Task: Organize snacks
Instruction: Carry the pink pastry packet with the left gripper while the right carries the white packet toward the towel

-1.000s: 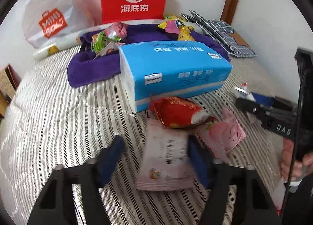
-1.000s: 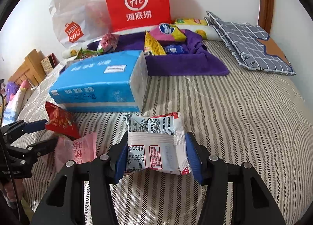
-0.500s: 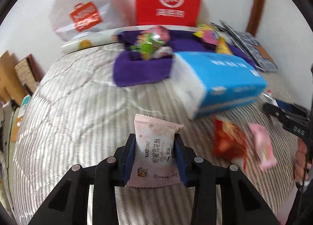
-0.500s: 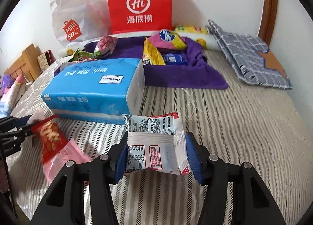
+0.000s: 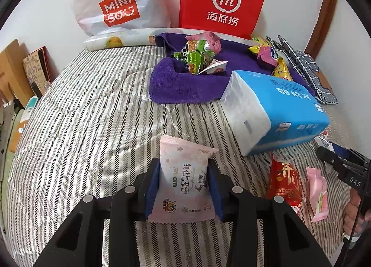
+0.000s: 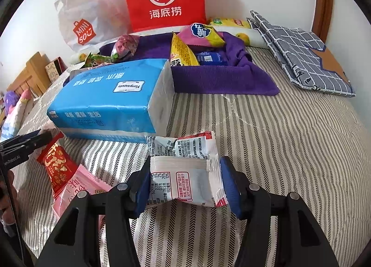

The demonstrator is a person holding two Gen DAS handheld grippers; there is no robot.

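Note:
My left gripper (image 5: pixel 184 167) is shut on a pale pink snack packet (image 5: pixel 185 183), held above the striped bed cover (image 5: pixel 92 127), left of the blue tissue pack (image 5: pixel 278 109). My right gripper (image 6: pixel 186 164) holds a white packet with red print (image 6: pixel 180 181) between its pads, which still touch it while the jaws ease open. A second white-and-red packet (image 6: pixel 180 146) lies just behind it. A red packet (image 6: pixel 58 164) and a pink one (image 6: pixel 78 188) lie between the two grippers. More snacks sit on the purple towel (image 5: pixel 185 86) at the back.
A red paper bag (image 5: pixel 220 2) and a white plastic bag (image 5: pixel 116 7) lean on the wall behind the towel. A grey checked cloth (image 6: pixel 301 53) lies at the back right. Boxes and wooden furniture (image 5: pixel 23 74) stand off the bed's left side.
The left gripper closed on the pale pink packet, lifted it and carried it left, away from the tissue pack. The right gripper stayed in place with its white packet.

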